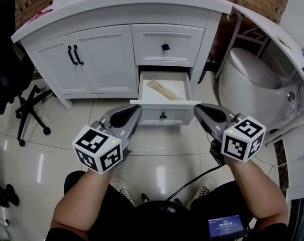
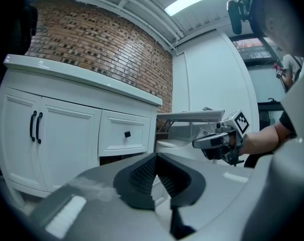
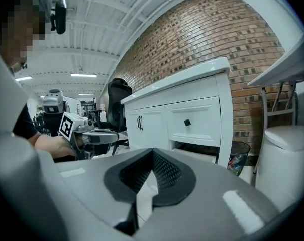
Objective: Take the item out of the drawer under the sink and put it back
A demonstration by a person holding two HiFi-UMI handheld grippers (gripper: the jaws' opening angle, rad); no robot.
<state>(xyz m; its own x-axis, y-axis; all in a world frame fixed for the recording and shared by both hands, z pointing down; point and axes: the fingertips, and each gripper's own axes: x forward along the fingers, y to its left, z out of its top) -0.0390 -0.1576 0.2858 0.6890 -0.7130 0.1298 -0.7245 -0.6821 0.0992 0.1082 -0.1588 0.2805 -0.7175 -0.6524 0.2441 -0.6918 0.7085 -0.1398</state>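
Note:
The lower drawer (image 1: pixel 175 114) of the white vanity (image 1: pixel 99 54) under the sink stands pulled out. Inside it lies a pale wooden stick-like item (image 1: pixel 165 90), slanted across the bottom. My left gripper (image 1: pixel 135 111) hovers just in front of the drawer's left corner, shut with nothing in it. Level with the right corner, my right gripper (image 1: pixel 198 109) is also shut and empty. In the left gripper view the dark pads (image 2: pixel 143 173) meet, and the other gripper (image 2: pixel 212 141) shows beyond. The right gripper view shows its own pads (image 3: pixel 164 172) closed too.
The upper drawer (image 1: pixel 166 45) with a black knob is closed, as are the cabinet doors (image 1: pixel 86 59). A white toilet (image 1: pixel 255 72) stands right, a black office chair (image 1: pixel 13 79) left. A bin (image 3: pixel 240 157) sits beside the vanity. A cable (image 1: pixel 192 177) runs over the floor.

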